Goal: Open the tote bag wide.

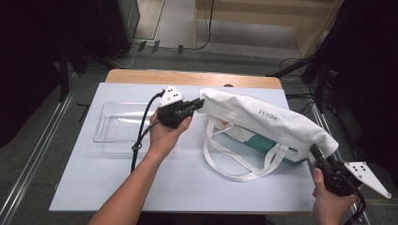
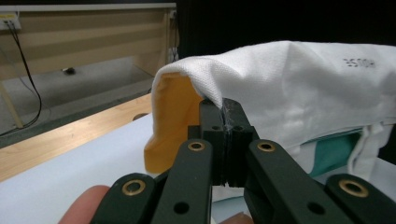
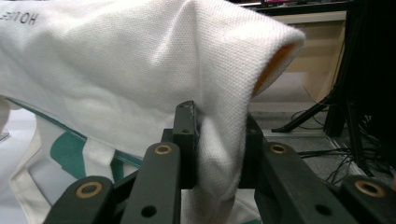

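Note:
A white cloth tote bag with small dark lettering is stretched across the right half of the table, lifted at both ends. My left gripper is shut on the bag's left corner; in the left gripper view the jaws pinch the bag's hem, and the bag's yellowish inside shows. My right gripper is shut on the bag's right corner, with a thick fold of bag cloth between its jaws. Under the bag lies a teal and white box. The bag's long handles trail on the table.
A clear plastic tray lies on the pale tabletop to the left, just behind the left hand. The table's wooden far edge borders a grey floor with cables and dark stands.

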Available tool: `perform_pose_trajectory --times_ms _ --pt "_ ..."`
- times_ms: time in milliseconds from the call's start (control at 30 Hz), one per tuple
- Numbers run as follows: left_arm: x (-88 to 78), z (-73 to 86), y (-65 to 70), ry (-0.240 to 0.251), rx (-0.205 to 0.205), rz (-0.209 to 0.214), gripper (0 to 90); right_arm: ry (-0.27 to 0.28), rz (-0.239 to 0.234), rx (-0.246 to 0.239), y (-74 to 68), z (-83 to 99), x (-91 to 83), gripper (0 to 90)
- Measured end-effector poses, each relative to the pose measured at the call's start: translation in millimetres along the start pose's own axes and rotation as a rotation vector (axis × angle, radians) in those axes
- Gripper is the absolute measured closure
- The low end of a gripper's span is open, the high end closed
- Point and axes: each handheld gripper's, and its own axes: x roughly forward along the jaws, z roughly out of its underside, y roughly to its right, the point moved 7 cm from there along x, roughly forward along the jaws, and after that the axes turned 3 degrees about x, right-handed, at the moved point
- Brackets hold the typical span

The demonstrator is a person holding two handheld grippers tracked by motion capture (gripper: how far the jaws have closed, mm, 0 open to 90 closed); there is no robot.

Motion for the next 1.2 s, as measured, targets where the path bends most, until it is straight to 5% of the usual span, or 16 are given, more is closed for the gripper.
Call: perform_pose_trajectory --times_ms 267,367,500,633,700,767,833,900,1200 --pt "-35.8 -1.7 5.0 0.035 0.006 0.004 90.0 -0.005 -0.031 0.006 -14.0 -6.3 18.3 76.8" --pt "-42.6 7.8 2.6 0.019 0.021 -0.034 90.0 -0.012 -0.039 -0.002 -16.4 -6.8 25.0 76.7" --pt "-32.3 30.6 -7.9 -0.038 -0.067 -0.046 87.7 -0.039 -0.025 0.057 -14.9 -4.6 36.4 68.5" --pt "-20.0 35.6 -11.4 -0.047 -0.115 -0.041 65.5 -0.029 -0.012 0.070 -13.4 -9.1 31.0 47.8" --pt "-13.1 35.9 -10.4 -0.054 -0.114 -0.048 53.7 -0.021 -0.011 0.080 -11.8 -12.0 27.0 48.5" --pt "-8.9 35.6 -9.8 -0.056 -0.112 -0.057 51.8 -0.024 -0.011 0.087 -11.4 -12.1 25.8 56.8" --pt "-8.4 35.2 -12.1 -0.057 -0.118 -0.083 66.5 -0.037 0.016 0.085 -8.9 -10.2 26.9 70.4" --pt "-11.1 32.8 -11.7 -0.039 -0.143 -0.039 86.4 -0.032 0.013 0.097 -6.5 -10.4 26.5 77.7" --pt "-40.7 10.4 1.8 0.072 -0.085 0.065 90.0 0.035 -0.016 0.082 -14.0 -29.0 15.5 85.5"
